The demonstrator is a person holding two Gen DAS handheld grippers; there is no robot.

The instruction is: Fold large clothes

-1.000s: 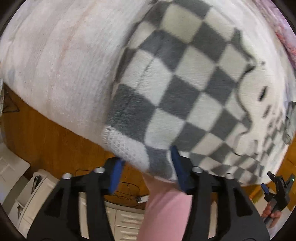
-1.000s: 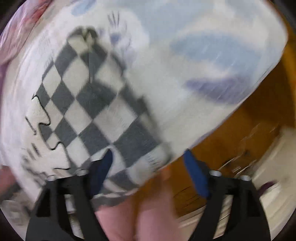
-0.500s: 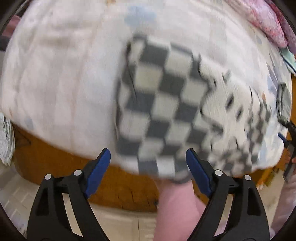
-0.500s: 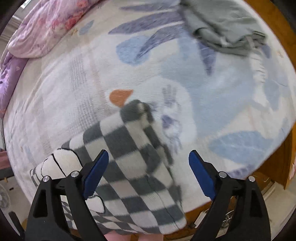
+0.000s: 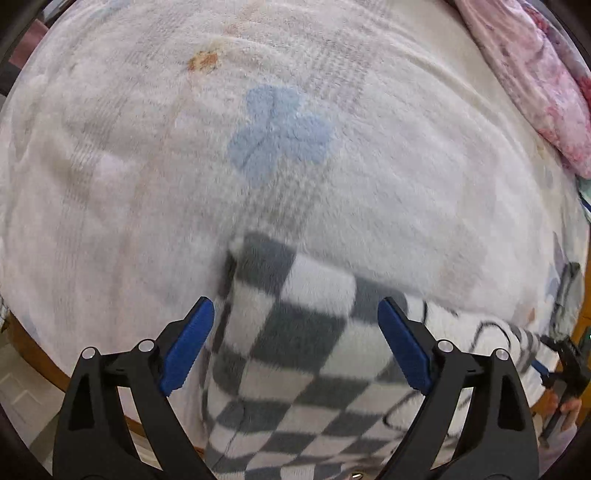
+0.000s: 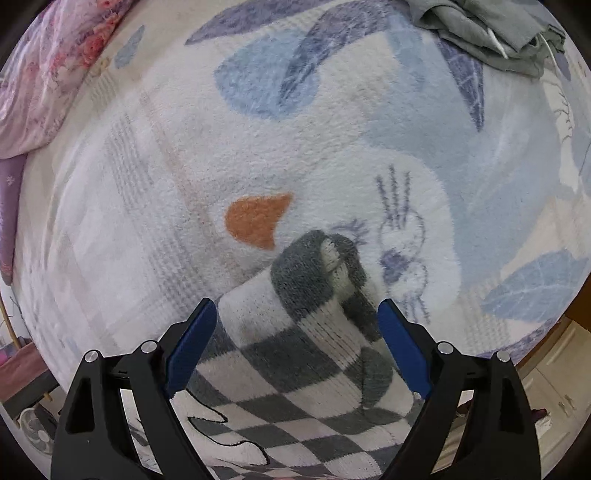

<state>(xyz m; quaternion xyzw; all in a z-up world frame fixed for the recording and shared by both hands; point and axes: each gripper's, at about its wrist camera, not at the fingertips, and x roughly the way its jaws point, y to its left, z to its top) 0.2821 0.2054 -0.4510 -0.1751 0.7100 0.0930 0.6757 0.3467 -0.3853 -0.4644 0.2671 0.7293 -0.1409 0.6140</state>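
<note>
A grey-and-white checkered fleece garment (image 5: 295,354) lies on the bed near its front edge, with a white patch outlined in black toward its right. My left gripper (image 5: 295,343) is open and empty, hovering over the garment's left corner. In the right wrist view the garment (image 6: 306,350) shows its other corner, rumpled and folded over. My right gripper (image 6: 295,343) is open and empty above that corner. The right gripper also shows in the left wrist view (image 5: 565,369) at the far right.
The bed is covered by a white plush blanket (image 5: 280,155) with blue and orange patterns. A pink floral pillow (image 6: 40,85) lies at the back. A grey-green garment (image 6: 491,33) is bunched at the far right. The wooden bed edge (image 5: 29,350) and floor lie below.
Both grippers let go of the checkered garment's corners, opened wide and lifted back over the bed. The garment now lies lower in both views.
</note>
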